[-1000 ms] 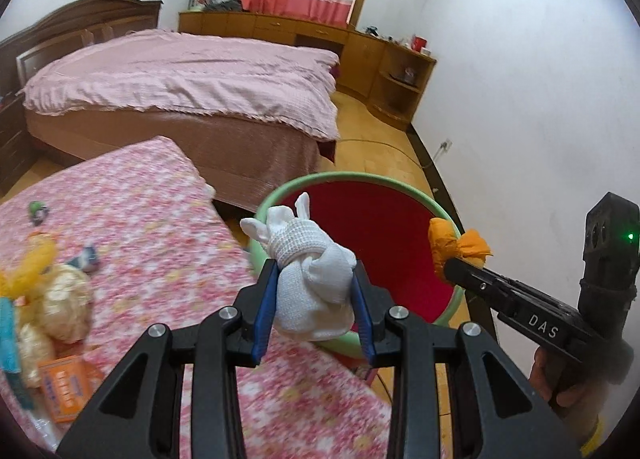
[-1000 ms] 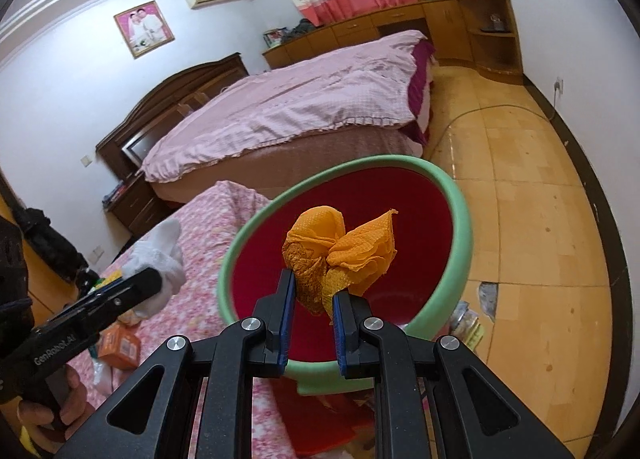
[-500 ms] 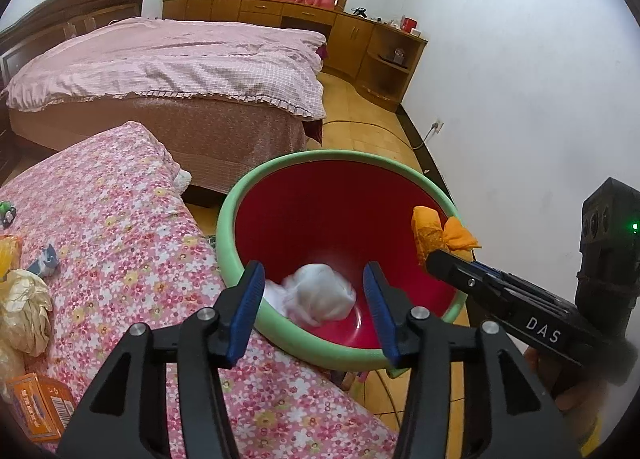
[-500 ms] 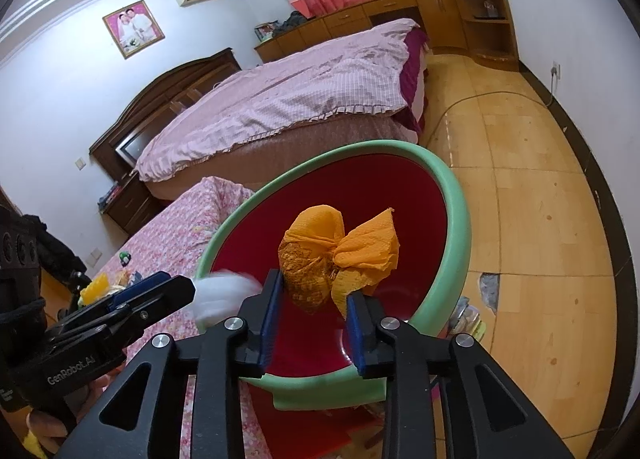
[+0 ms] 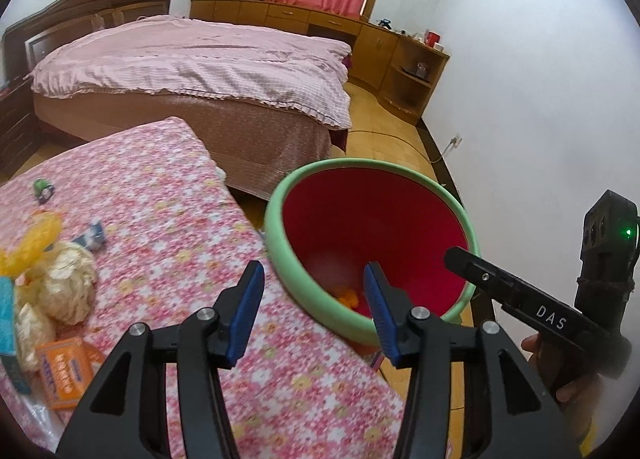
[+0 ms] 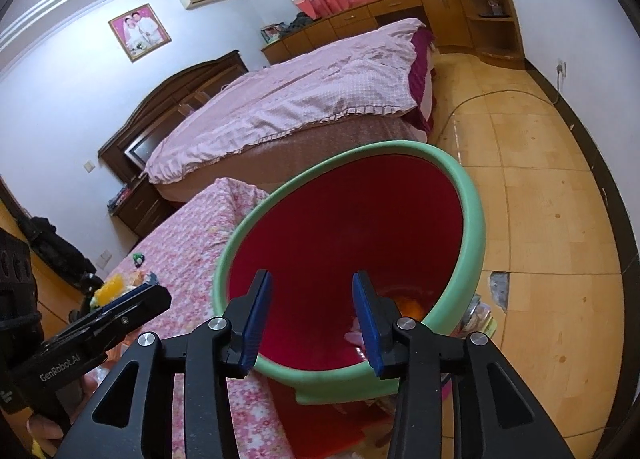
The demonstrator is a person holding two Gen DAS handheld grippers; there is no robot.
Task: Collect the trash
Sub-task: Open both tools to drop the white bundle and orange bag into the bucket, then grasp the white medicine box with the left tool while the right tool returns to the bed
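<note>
Orange wad [image 6: 412, 305] has dropped into the bin [image 6: 474, 219] — both claws spread, right claw [image 6: 312, 319] — marked "DAS" — opening.

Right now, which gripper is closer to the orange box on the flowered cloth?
Left. The left gripper hangs at the table edge by the bin, and the orange box lies just to its left. The right gripper, jaws opening and empty, is over the bin's mouth, farther away.

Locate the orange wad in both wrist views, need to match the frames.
Left wrist view: orange wad at the bottom of the red bin, low centre, just left of the left gripper's right-hand finger.
Right wrist view: orange wad deep in the bin, low and right of centre, just right of the right gripper's right-hand finger; its jaws are opening, nothing between them.
Shared landmark: the bin's green rim.
</note>
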